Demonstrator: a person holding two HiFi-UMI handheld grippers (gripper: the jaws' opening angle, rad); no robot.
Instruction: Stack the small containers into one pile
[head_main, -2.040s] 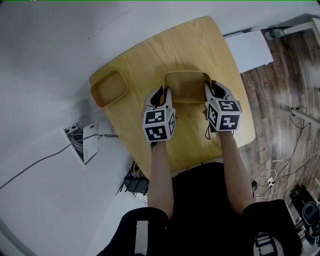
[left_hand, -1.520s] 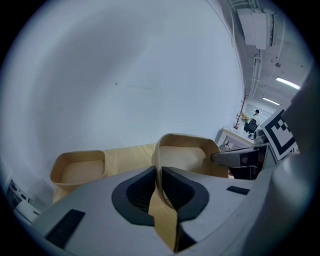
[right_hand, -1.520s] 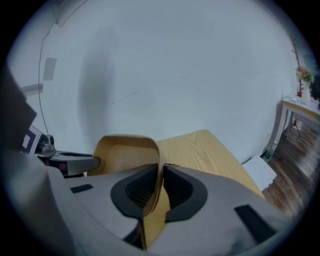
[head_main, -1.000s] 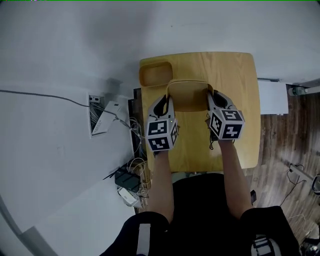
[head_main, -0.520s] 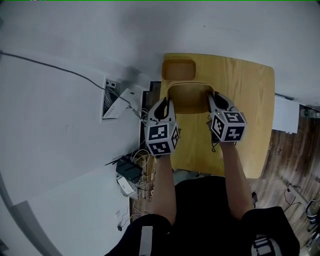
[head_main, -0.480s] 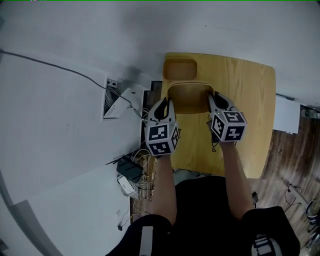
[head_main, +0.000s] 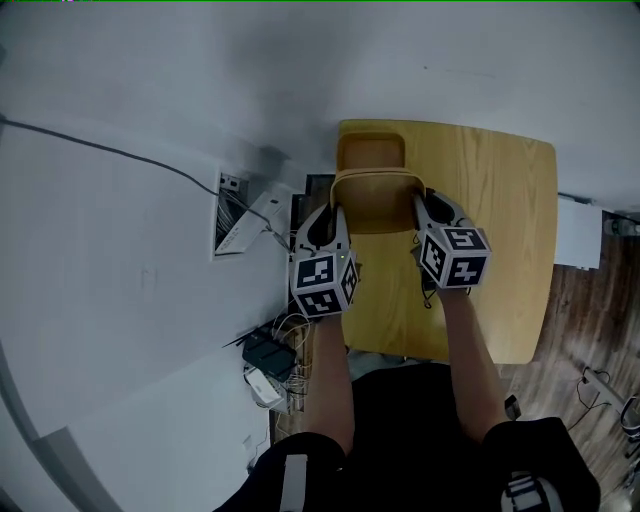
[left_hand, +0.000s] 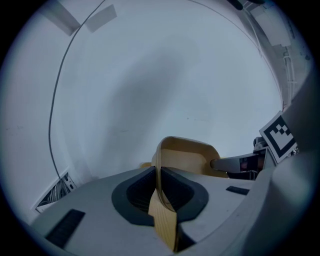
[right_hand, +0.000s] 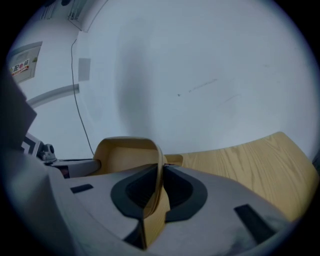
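Note:
A tan wooden container hangs in the air over the table, held from both sides. My left gripper is shut on its left wall, and my right gripper is shut on its right wall. A second, smaller tan container sits on the table's far left corner, just beyond the held one's far rim. The right gripper view shows a sliver of that second container past the held container. The left gripper view shows the held container and the opposite gripper's finger.
The wooden table stretches to the right, and its left edge lies under my left gripper. A wall socket box with cables and more cables lie on the white floor to the left. Dark wood flooring is at the right.
Both grippers have carried the held container left across the table. The second container, once far off to the left, now lies straight beyond its far rim.

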